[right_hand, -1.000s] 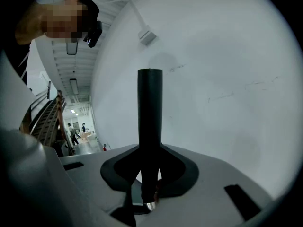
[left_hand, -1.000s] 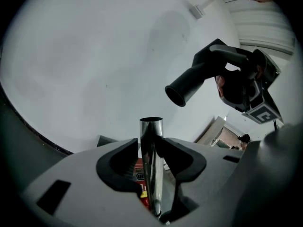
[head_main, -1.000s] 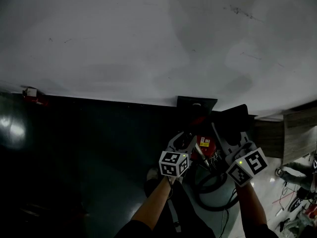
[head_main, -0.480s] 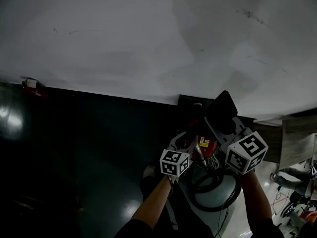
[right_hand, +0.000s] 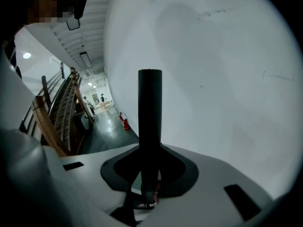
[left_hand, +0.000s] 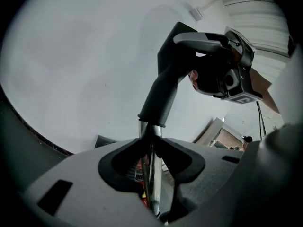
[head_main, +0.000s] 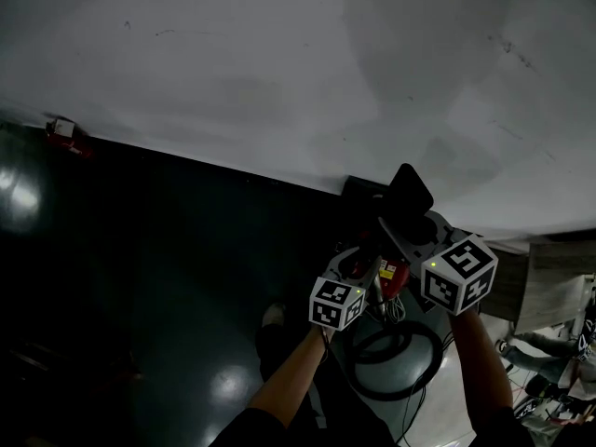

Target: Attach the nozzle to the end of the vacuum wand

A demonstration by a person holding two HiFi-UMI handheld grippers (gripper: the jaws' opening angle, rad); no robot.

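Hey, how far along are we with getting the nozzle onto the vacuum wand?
Done: the left tool is clamped on the chrome wand and the right tool grips the black nozzle. In hand: the nozzle's collar meets the wand's end. Left: pushing it home; how far it is seated cannot be told.

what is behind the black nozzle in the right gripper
A plain white wall fills the space behind the nozzle. The strip directly behind it is covered, and its lower end is hidden inside the right gripper.
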